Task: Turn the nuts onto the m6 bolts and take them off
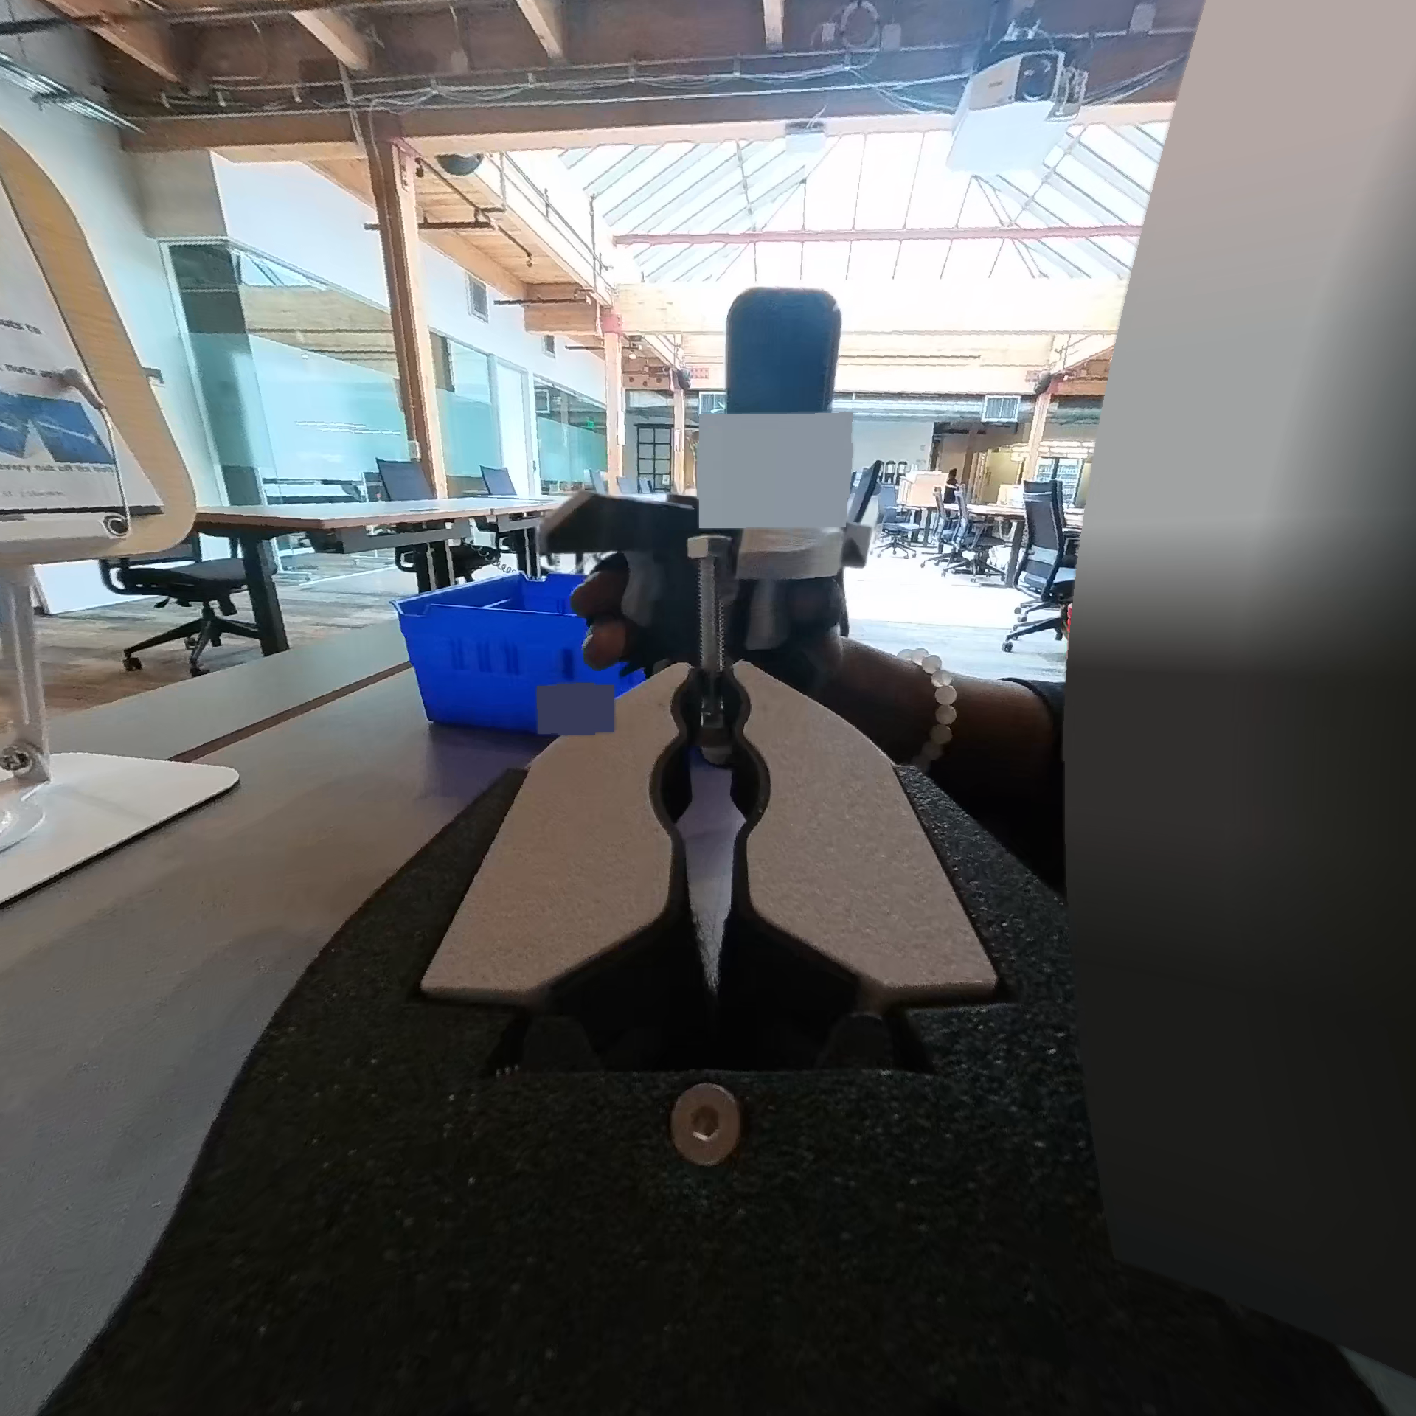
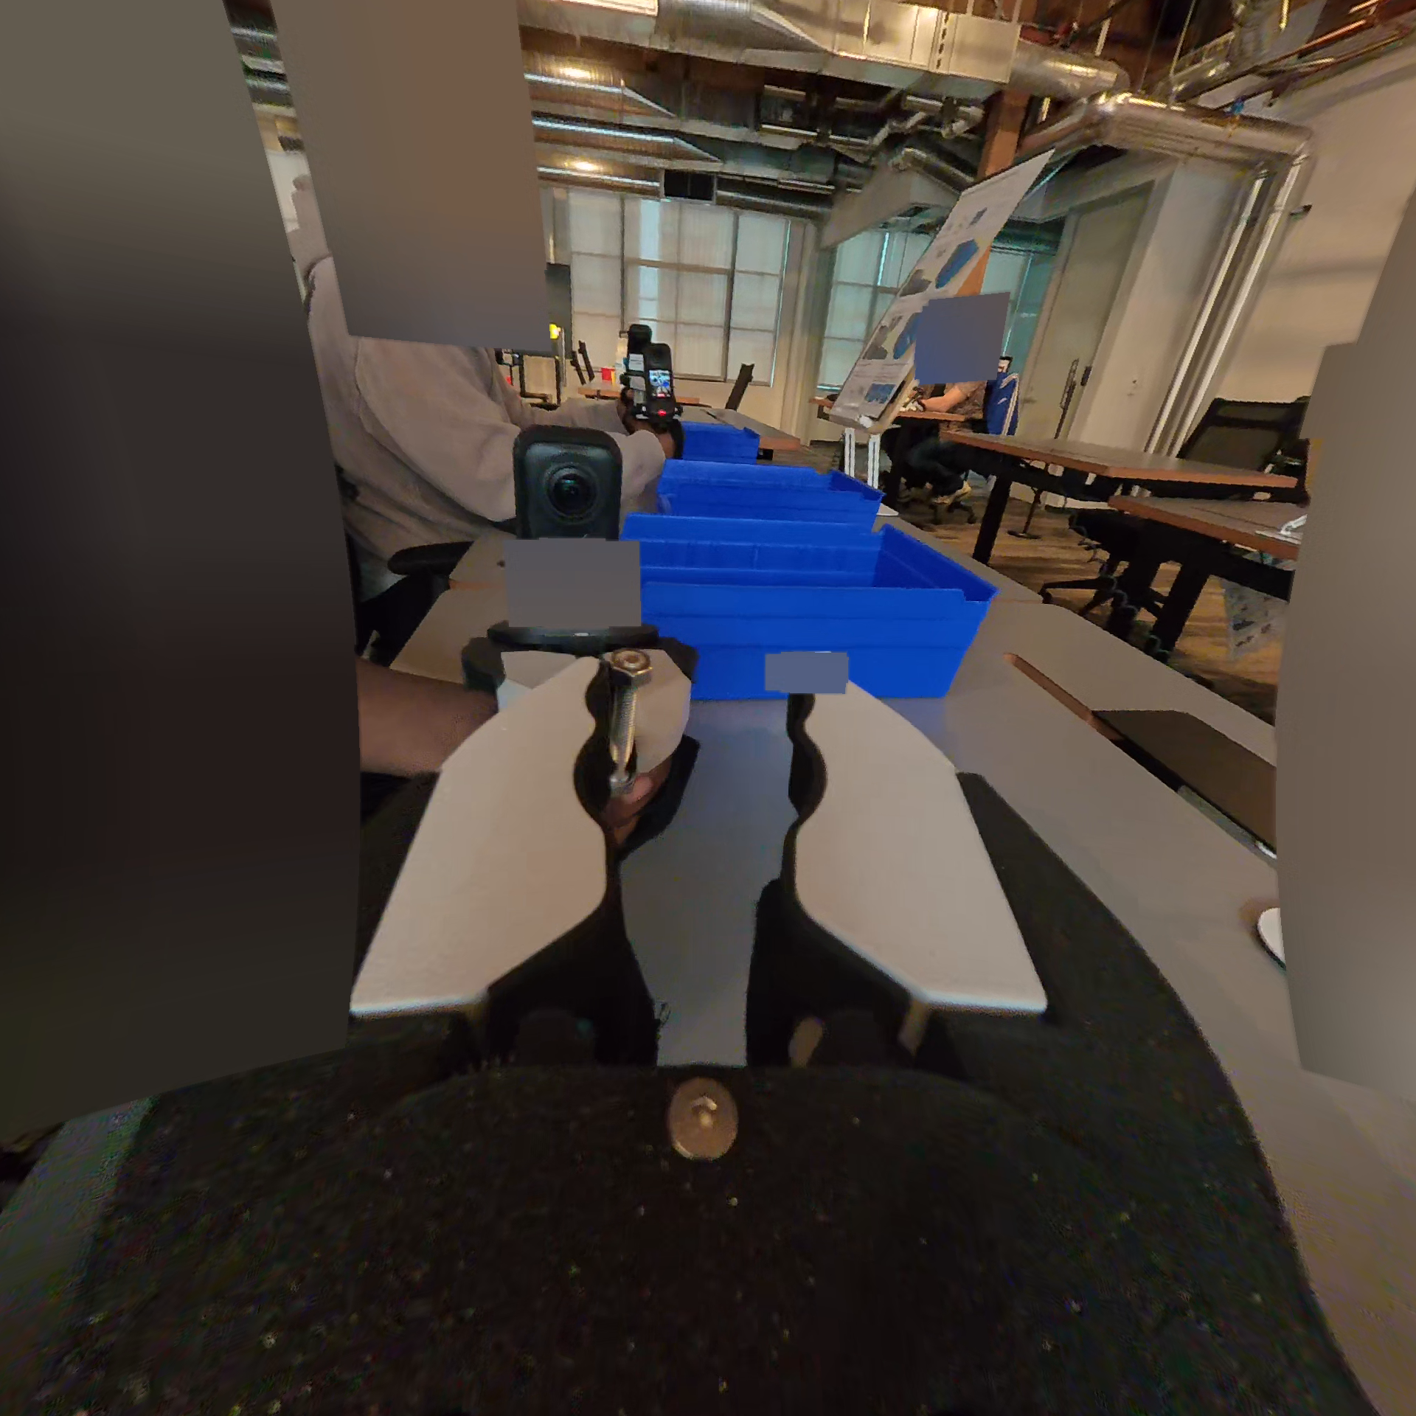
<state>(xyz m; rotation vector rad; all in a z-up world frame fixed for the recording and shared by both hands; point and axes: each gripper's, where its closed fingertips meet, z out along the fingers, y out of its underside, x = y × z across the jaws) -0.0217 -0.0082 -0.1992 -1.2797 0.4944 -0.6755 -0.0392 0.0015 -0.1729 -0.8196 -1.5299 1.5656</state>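
**Bolt clamped upright in the left jaws, right jaws spread**

The left gripper (image 1: 711, 693) has its jaws drawn narrow and pressed on the lower end of a silver bolt (image 1: 710, 613), which stands upright above the fingertips with a nut (image 1: 702, 547) at its top. Just behind it, a hand (image 1: 613, 621) holds the right gripper (image 2: 720, 705), whose jaws stand wide with nothing between them; the bolt shows just past its left finger. Farther along the grey counter (image 1: 230, 735) sits a blue bin (image 1: 490, 651), its front label blurred. A printed sign on a white stand (image 1: 54, 429) stands at the far left, its writing too blurred to read.
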